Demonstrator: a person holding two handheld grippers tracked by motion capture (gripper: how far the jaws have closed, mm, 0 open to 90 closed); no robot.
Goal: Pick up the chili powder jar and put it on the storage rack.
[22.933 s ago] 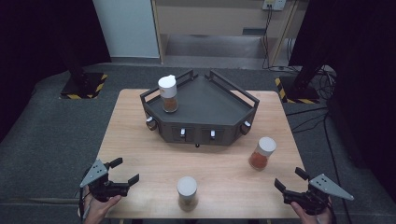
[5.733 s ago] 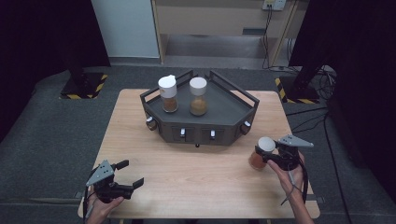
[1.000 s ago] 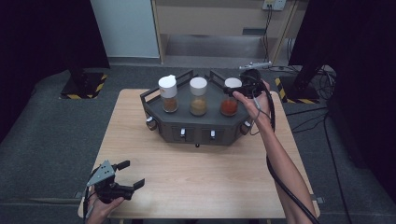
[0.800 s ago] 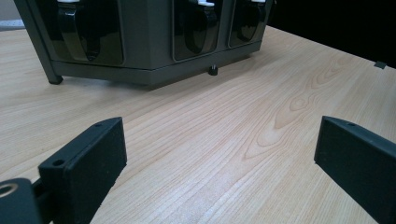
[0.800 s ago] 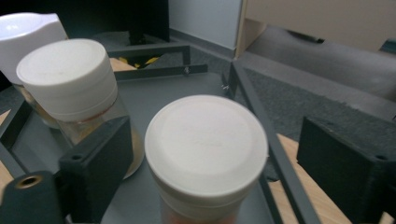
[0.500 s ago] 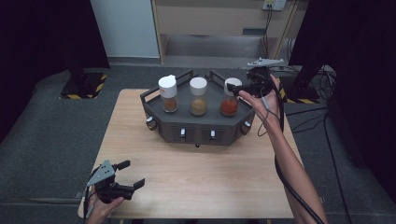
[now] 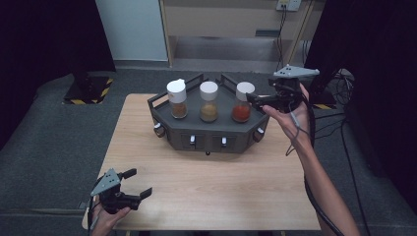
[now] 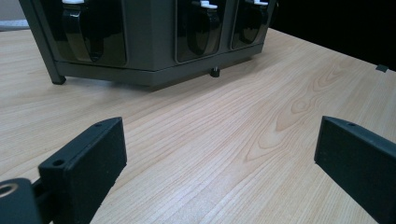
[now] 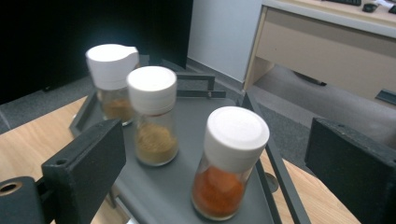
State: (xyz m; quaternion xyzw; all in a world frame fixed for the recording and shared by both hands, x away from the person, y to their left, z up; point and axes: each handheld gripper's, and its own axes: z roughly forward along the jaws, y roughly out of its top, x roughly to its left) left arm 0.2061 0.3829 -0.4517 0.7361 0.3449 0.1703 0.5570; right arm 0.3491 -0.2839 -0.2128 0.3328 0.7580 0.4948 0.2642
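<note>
Overhead, a dark grey angular metal rack on the pale wooden table holds three white-capped glass jars; the red-powder jar stands rightmost, just beside the right gripper, whose jaws have just been opening and hold nothing. Low by the near edge, the left gripper gapes wide. Its view shows wood grain and glossy black drawer fronts. Finally, the right gripper view shows ochre and brown powders in the other jars.

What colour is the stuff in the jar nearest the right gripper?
Orange-red powder in the jar, under a white cap; clearest in the right gripper view.
</note>
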